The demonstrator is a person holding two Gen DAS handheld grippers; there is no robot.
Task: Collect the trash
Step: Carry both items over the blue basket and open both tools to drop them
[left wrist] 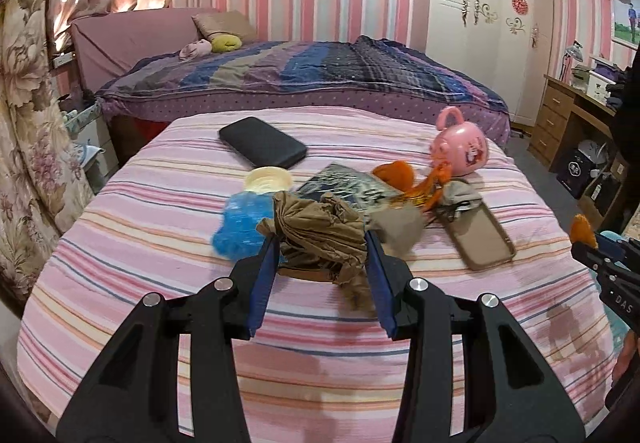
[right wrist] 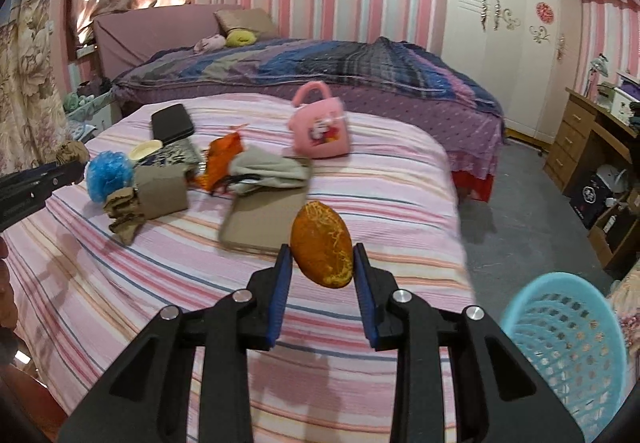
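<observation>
Orange peel sits pinched between the right gripper fingers — light, curved, slick; a mid-body hold suits it. Left gripper clamps crumpled brown paper — soft, crushable. Blue basket lower right of the right claw.

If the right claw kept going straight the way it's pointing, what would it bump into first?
The right claw, shut on an orange-brown peel, points across the pink striped bedspread. First in line looks like the flat tan phone case, though depth is unclear and the claw might pass above it.
</observation>
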